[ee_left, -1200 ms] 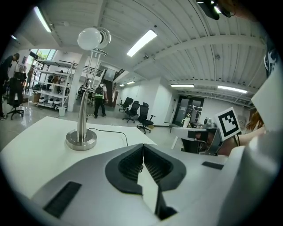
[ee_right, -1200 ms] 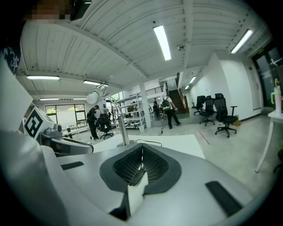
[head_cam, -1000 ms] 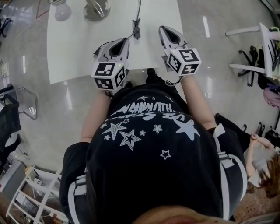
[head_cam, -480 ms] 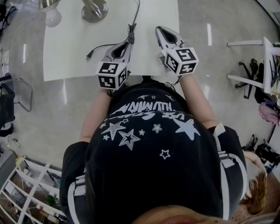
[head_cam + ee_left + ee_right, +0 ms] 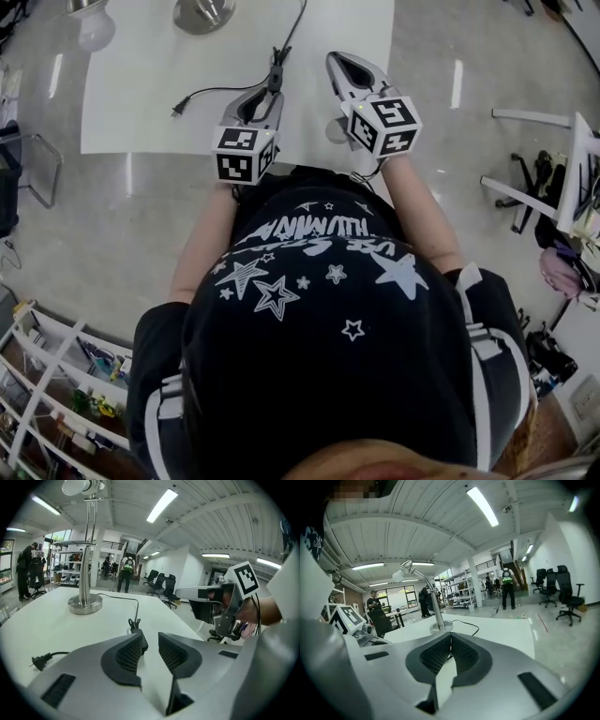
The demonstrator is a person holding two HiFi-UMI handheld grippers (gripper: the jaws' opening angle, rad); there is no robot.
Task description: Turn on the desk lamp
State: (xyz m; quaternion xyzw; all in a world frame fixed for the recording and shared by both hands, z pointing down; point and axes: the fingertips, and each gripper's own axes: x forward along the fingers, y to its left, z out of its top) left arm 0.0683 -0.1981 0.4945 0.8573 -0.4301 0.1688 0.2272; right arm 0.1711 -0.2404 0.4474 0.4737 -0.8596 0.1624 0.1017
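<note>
The desk lamp has a round metal base [image 5: 202, 11] [image 5: 85, 604] at the table's far side and a white bulb head [image 5: 94, 28] [image 5: 82, 485]. Its black cord runs to an inline switch [image 5: 277, 70] [image 5: 136, 629], then on to a plug [image 5: 176, 111] [image 5: 40, 660] lying loose on the table. My left gripper [image 5: 270, 94] [image 5: 150, 641] points at the switch. Its jaws are opening, and the switch lies just past the fingertips, near the left pad [image 5: 129, 656], with nothing pressed between them. To the right, my right gripper [image 5: 335, 58] [image 5: 451, 641] is shut and empty, aimed towards the lamp [image 5: 438, 620].
The white table [image 5: 141, 94] ends just in front of the person's body. White chairs [image 5: 553, 178] stand on the glossy floor to the right and shelving [image 5: 56, 403] at lower left. Far off, people and office chairs [image 5: 161, 585] fill the hall.
My left gripper has moved forward and right until its tips reach the cord's switch. The right gripper has kept its place. The head view has drifted, so the table sits higher in frame.
</note>
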